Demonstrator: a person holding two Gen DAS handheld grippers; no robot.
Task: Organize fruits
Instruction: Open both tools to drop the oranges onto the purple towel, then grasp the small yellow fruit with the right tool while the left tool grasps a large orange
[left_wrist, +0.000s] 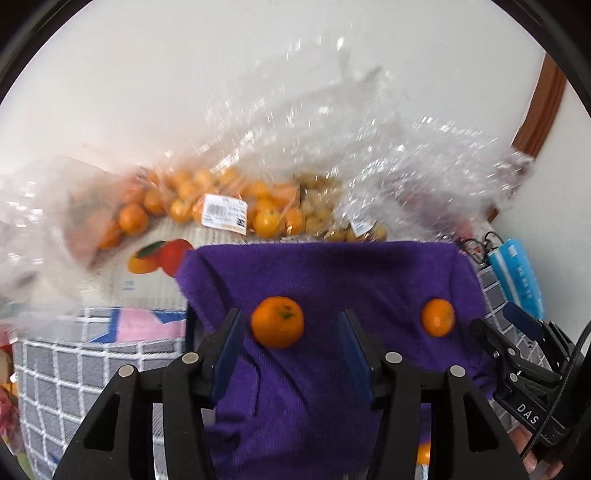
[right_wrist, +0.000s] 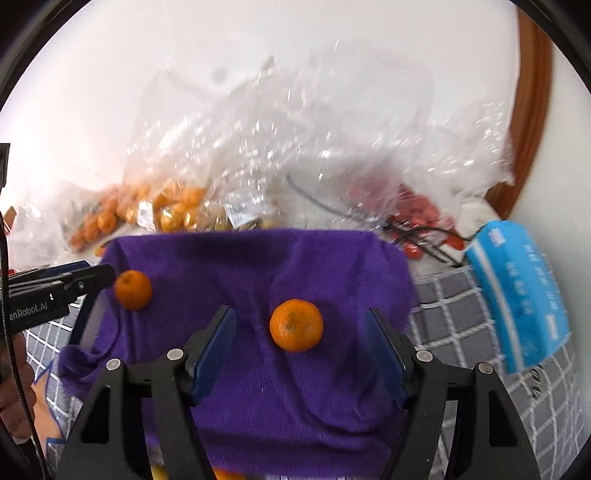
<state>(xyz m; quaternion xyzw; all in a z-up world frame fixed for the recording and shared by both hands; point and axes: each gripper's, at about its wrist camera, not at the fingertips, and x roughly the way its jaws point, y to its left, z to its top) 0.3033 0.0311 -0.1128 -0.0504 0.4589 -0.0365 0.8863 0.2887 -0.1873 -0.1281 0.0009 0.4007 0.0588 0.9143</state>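
Observation:
A purple cloth (left_wrist: 332, 280) is draped over a raised surface, and two mandarins rest on it. In the left wrist view, the left mandarin (left_wrist: 277, 322) lies between the fingers of my left gripper (left_wrist: 289, 314), whose blue pads stand apart from it, open. The other mandarin (left_wrist: 437, 317) sits to the right, just beside my right gripper (left_wrist: 498, 317). In the right wrist view, my right gripper (right_wrist: 299, 311) stands open around that mandarin (right_wrist: 296, 325) without touching it. The left gripper (right_wrist: 99, 271) and its mandarin (right_wrist: 133, 289) show at the left.
Behind the cloth lie clear plastic bags of oranges (left_wrist: 221, 206), small yellow fruits (left_wrist: 317, 206) and red fruits (right_wrist: 417, 214). A blue tissue pack (right_wrist: 517, 295) lies at the right. A grey grid-patterned mat (left_wrist: 92, 365) covers the surface, and a wooden door frame (right_wrist: 528, 129) stands behind.

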